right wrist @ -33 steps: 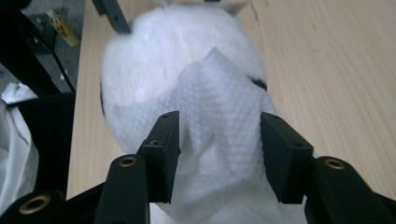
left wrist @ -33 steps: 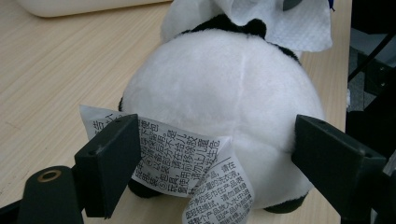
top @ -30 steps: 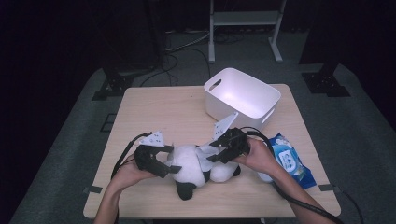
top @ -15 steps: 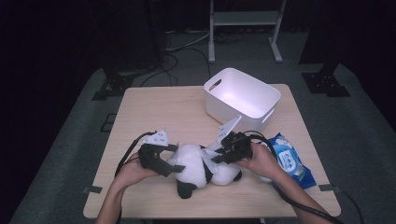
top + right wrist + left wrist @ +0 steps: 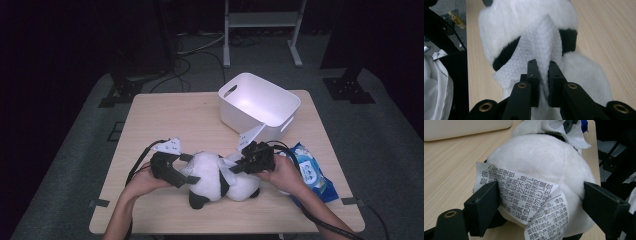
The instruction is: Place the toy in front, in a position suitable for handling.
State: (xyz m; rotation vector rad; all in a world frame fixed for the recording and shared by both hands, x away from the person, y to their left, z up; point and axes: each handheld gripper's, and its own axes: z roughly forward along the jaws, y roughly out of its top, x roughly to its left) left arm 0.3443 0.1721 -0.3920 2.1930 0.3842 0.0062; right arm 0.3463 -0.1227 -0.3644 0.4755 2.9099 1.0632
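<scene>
Light wooden worktop with three things lying on it

The pale wood-grain rectangular worktop (image 5: 165, 125) carries a white rectangular plastic tub (image 5: 260, 105) with handle cut-outs, standing toward the far right corner. Nearer the person than the tub, close to the front edge, a black-and-white plush panda toy (image 5: 217, 180) lies on its side. A blue packet of wet wipes (image 5: 310, 170) lies flat just in front of the tub, right of the panda.

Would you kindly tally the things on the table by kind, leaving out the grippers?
Plush panda: 1
White wipe: 1
White bin: 1
Blue wipes pack: 1
Total: 4
</scene>
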